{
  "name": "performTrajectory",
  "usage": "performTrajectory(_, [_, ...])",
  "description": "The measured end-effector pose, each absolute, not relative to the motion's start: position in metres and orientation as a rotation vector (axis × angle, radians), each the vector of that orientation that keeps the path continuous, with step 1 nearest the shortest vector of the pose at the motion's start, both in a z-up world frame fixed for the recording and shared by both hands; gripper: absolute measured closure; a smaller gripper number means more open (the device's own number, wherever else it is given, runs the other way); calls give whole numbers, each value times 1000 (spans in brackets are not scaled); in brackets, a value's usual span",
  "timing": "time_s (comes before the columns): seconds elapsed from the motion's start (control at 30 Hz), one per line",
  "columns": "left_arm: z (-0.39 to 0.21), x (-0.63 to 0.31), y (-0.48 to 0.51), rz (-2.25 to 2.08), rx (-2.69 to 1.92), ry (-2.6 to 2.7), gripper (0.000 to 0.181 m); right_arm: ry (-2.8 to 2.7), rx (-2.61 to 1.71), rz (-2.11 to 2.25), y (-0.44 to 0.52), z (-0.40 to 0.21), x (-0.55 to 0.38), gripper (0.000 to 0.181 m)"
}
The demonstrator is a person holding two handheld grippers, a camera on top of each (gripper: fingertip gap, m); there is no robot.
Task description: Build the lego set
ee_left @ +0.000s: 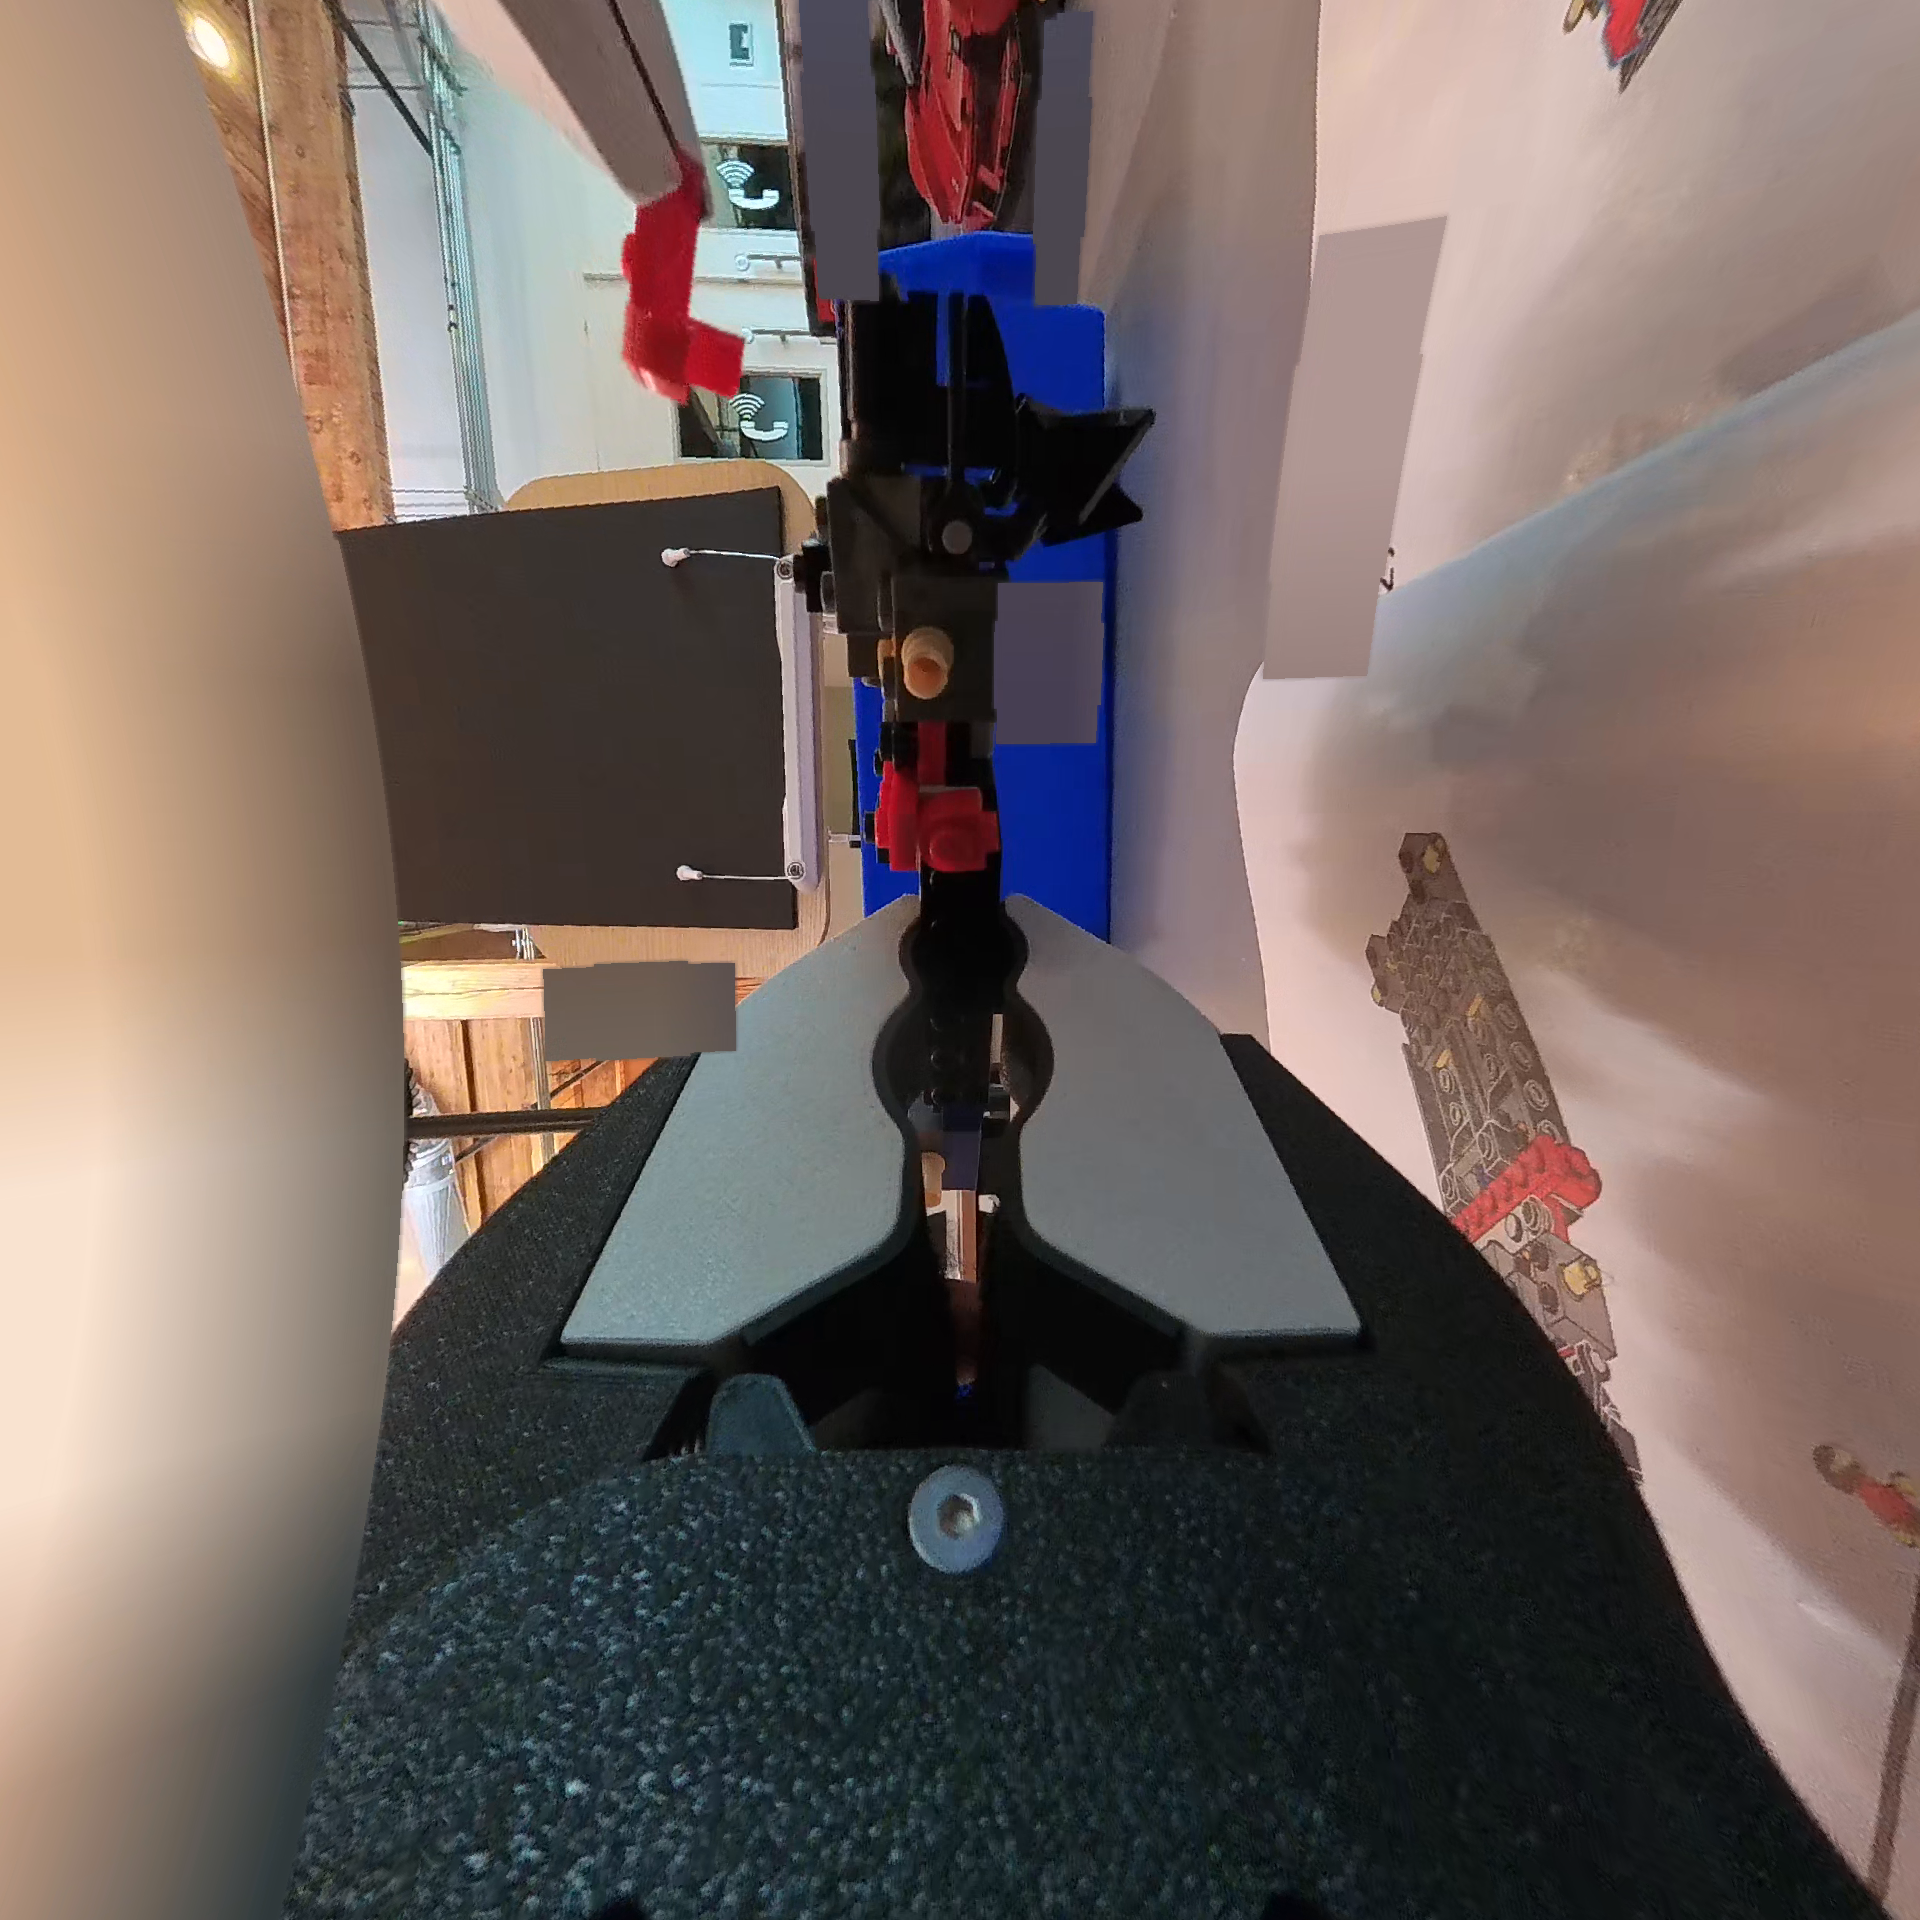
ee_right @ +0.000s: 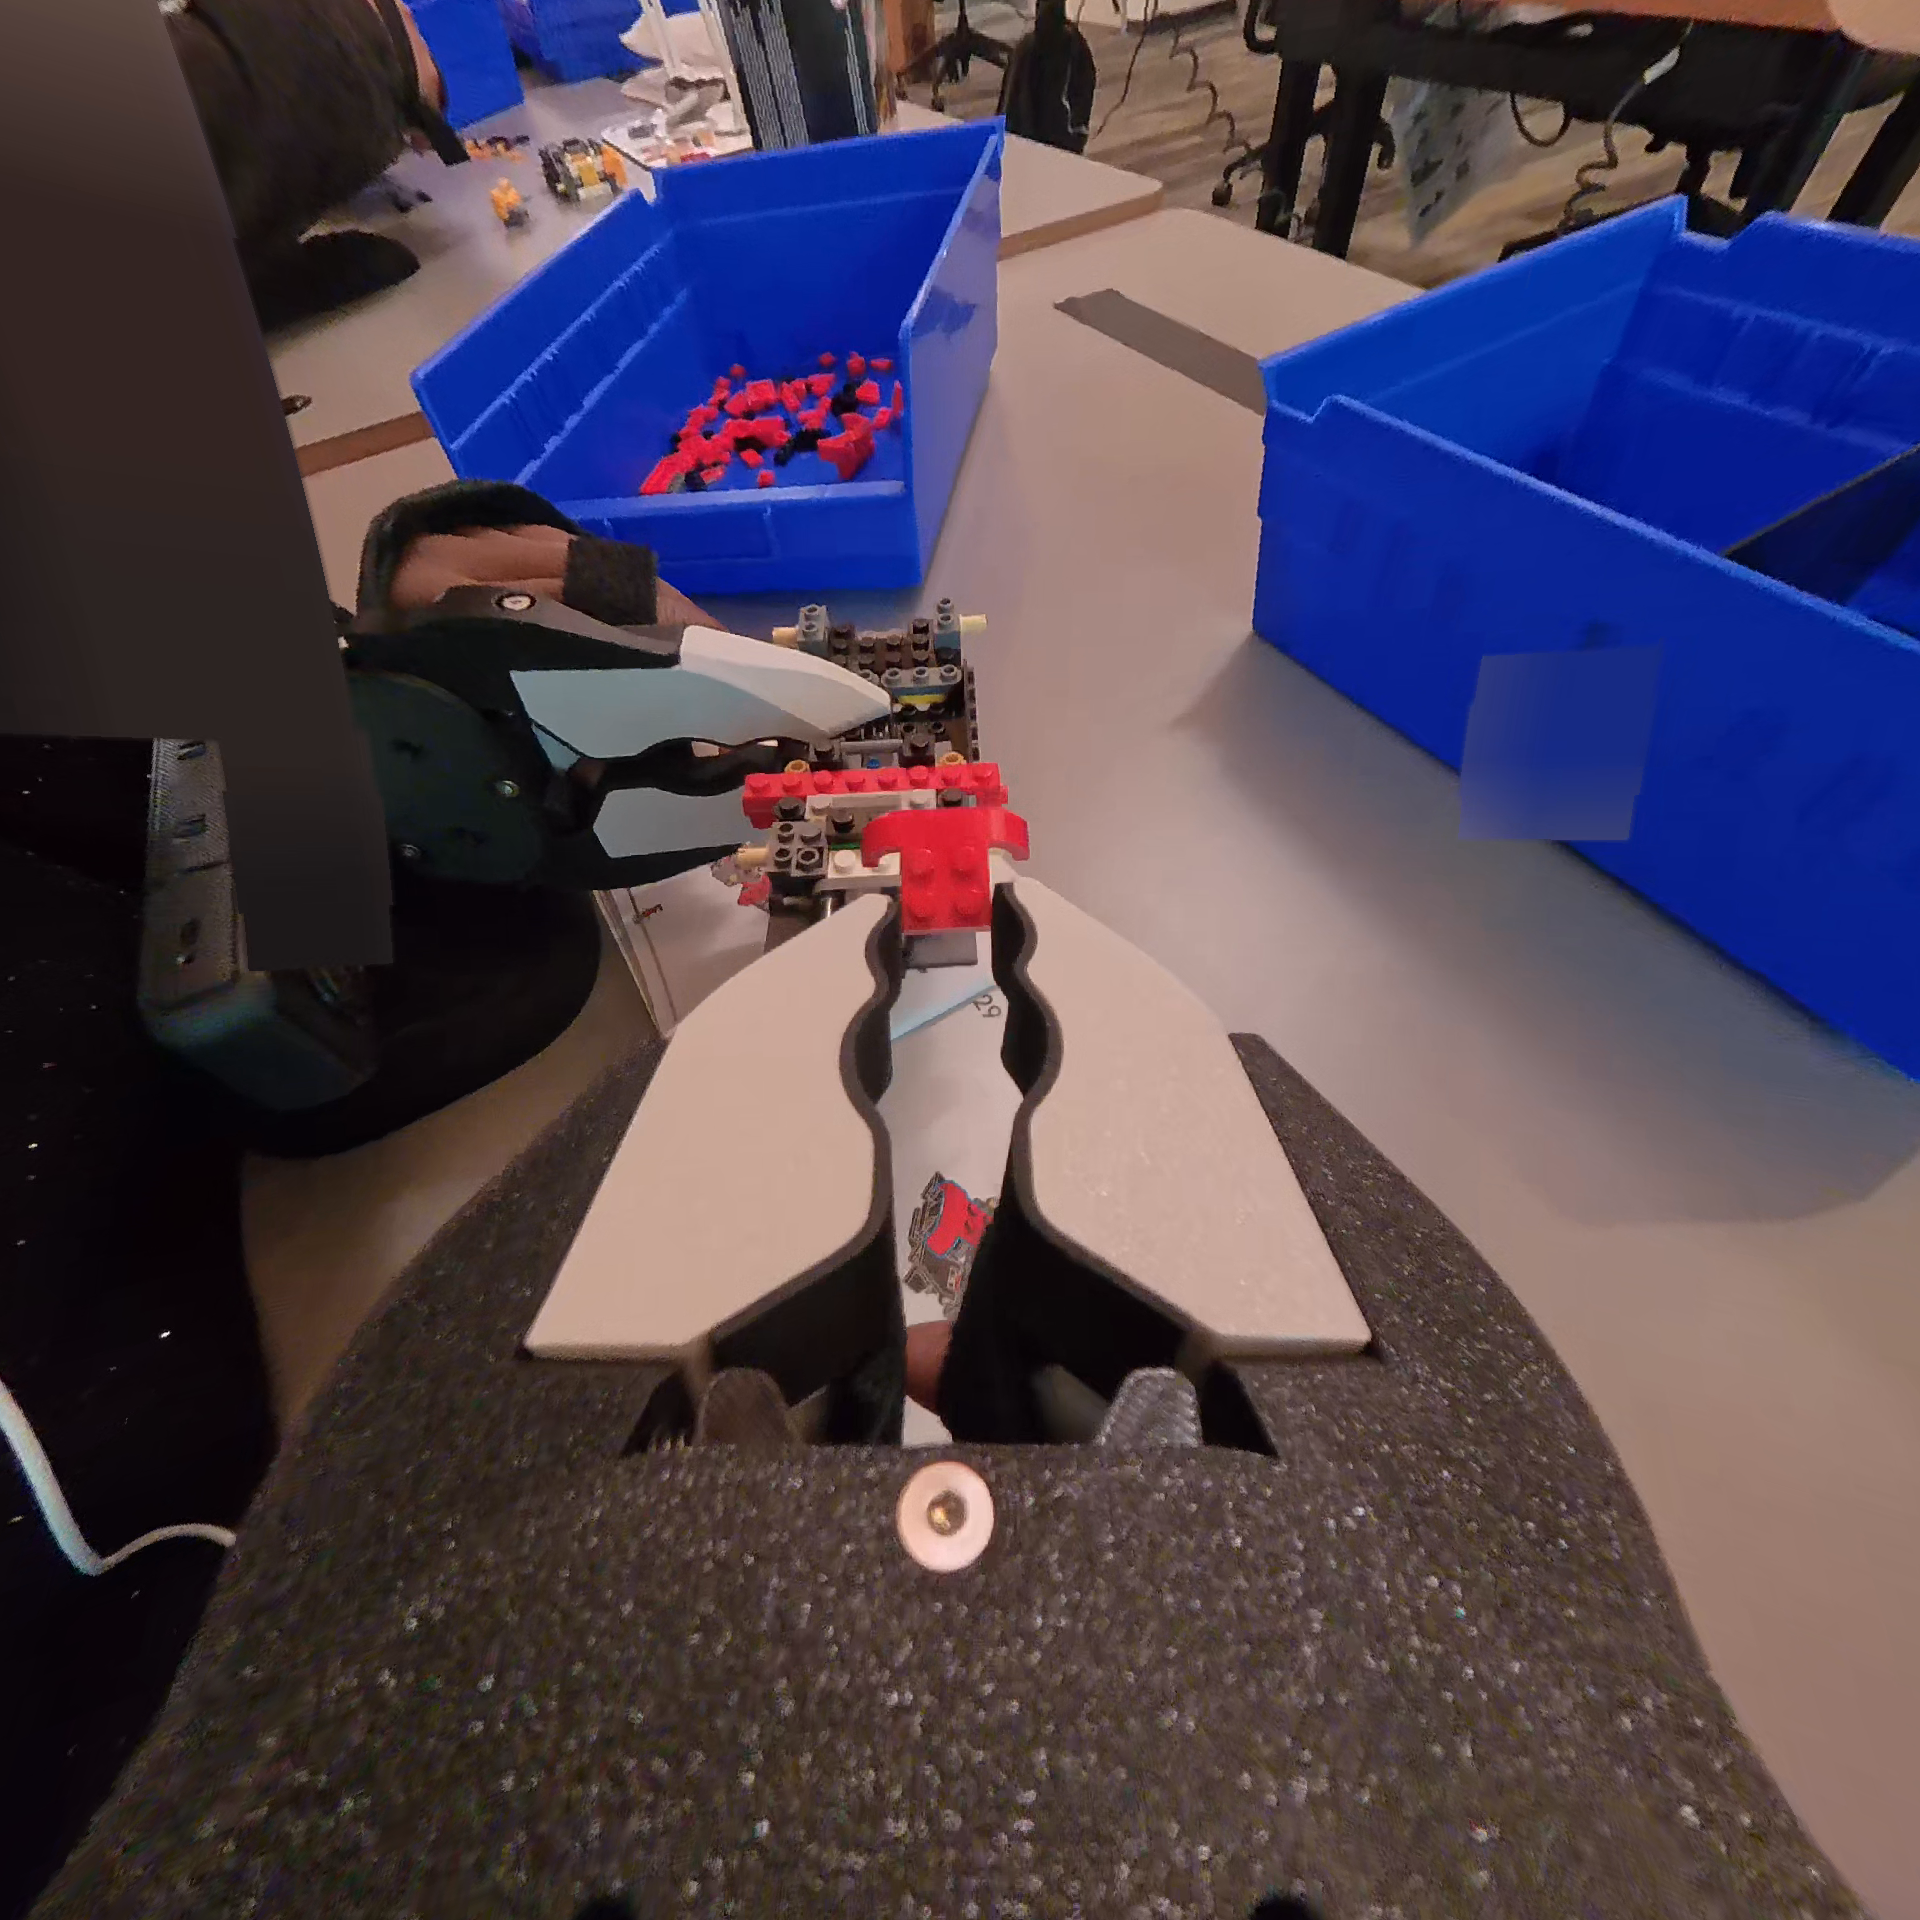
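My left gripper (ee_left: 961, 925) is shut on a part-built lego model (ee_left: 935, 582) of black, grey and red bricks, seen edge-on. In the right wrist view the left gripper (ee_right: 816, 774) clamps the model (ee_right: 904, 686) from the left, just above the grey table (ee_right: 1195, 831). My right gripper (ee_right: 943, 904) is shut on a red arch-shaped brick (ee_right: 940, 857) and holds it by the model's near end. In the left wrist view this red brick (ee_left: 670, 291) hangs from a right gripper finger (ee_left: 623, 104), with a gap between it and the model.
A blue bin (ee_right: 935, 343) with several loose red and black bricks stands behind the model. A second blue bin (ee_right: 1403, 623) stands at the right. An open instruction booklet (ee_right: 935, 1101) lies under my right gripper and also shows in the left wrist view (ee_left: 1507, 1091). A person's dark clothing fills the left. The gap from one gripper's tips to the other's is roughly 10 cm.
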State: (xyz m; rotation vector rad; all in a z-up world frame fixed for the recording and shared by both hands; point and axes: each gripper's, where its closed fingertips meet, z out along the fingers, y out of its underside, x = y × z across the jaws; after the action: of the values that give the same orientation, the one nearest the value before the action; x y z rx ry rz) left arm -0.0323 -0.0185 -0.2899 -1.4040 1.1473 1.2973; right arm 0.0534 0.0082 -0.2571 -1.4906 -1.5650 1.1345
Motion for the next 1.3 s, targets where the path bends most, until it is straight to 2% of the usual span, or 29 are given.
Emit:
performTrajectory(0.53, [-290, -33, -18, 1302, -1408, 1148, 173, -1781, -1573, 994, -8, -267, 49, 165])
performTrajectory(1.3, [-290, -33, -18, 1314, -1404, 1152, 173, -1793, -1642, 894, -9, -274, 50, 165])
